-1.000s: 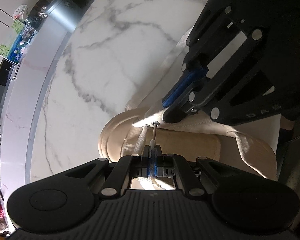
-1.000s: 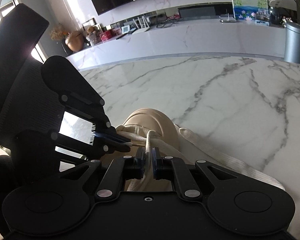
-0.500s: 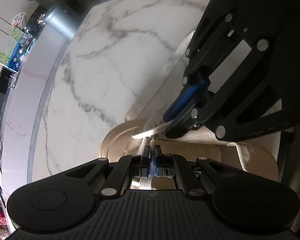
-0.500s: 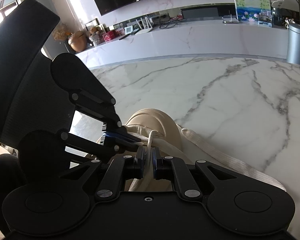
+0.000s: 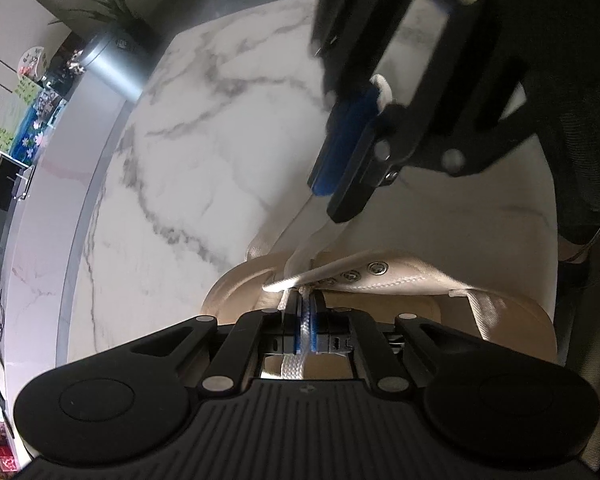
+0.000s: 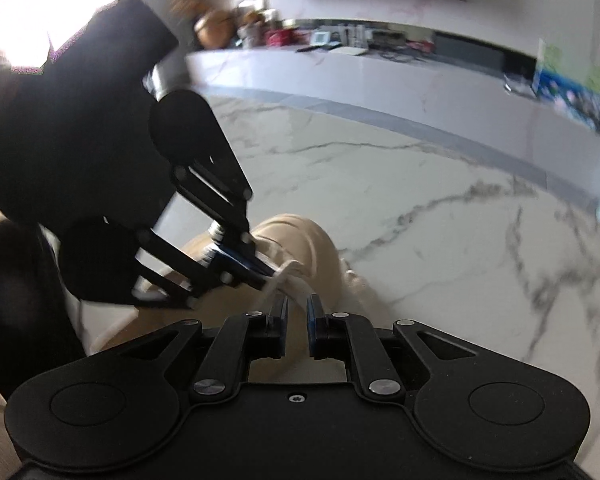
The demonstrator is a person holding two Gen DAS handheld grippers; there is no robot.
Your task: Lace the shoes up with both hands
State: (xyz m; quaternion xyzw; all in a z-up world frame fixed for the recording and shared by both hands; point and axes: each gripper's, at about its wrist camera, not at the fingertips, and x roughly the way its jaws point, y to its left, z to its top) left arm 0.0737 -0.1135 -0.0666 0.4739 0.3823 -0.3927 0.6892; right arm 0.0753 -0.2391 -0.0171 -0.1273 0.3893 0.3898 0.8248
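Pinching the white lace (image 5: 300, 236), the left tongs (image 5: 308, 312) are clamped on it right at the eyelets (image 5: 378, 268) of the beige shoe (image 5: 380, 280). Shoe lies on the marble surface (image 5: 220, 140), toe left. Right tongs (image 6: 297, 316) are nearly closed; lace seems to run through them, up and far from the eyelets. Left hand is nearer the holes.

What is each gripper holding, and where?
Left gripper pinches the white woven shoelace beside the beige shoe's eyelets. Lace runs through right gripper; grip unclear.
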